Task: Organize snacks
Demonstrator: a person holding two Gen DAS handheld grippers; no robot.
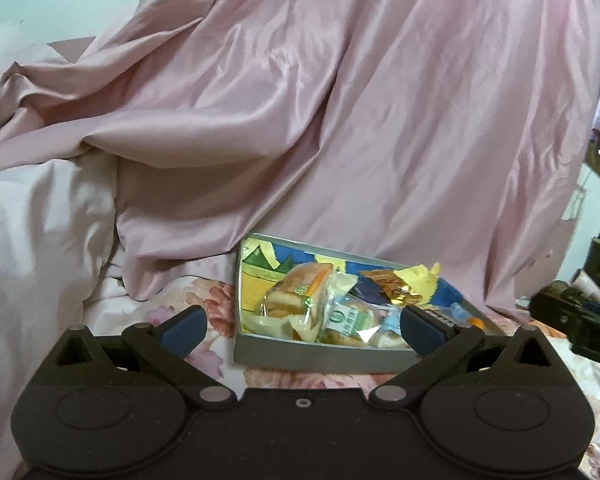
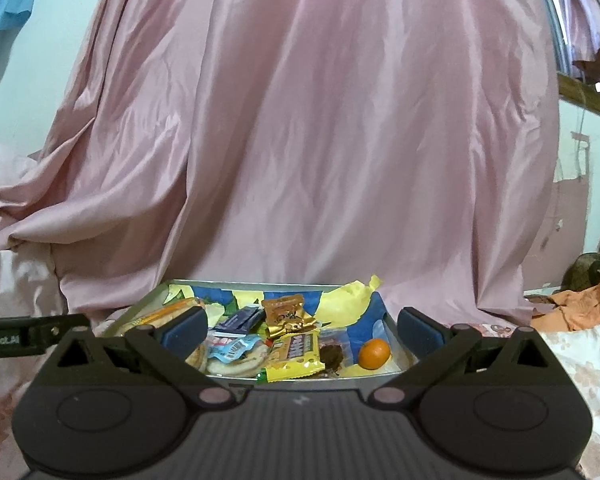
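Note:
A grey tray (image 1: 320, 354) with a blue-and-yellow lining sits on a floral bedsheet and holds several wrapped snacks. In the left wrist view it shows bread packets (image 1: 296, 290) and a gold wrapper (image 1: 396, 286). In the right wrist view the tray (image 2: 394, 326) holds a yellow chocolate bar (image 2: 296, 354), a small orange (image 2: 374, 353), a blue packet (image 2: 238, 320) and a gold wrapper (image 2: 288, 316). My left gripper (image 1: 302, 330) is open and empty just before the tray. My right gripper (image 2: 302, 330) is open and empty over the tray's near edge.
A pink satin sheet (image 2: 320, 140) hangs right behind the tray. White bedding (image 1: 40, 240) lies at the left. Orange cloth (image 2: 580, 308) lies at the right. The right gripper's body (image 1: 572, 320) shows at the right edge of the left wrist view.

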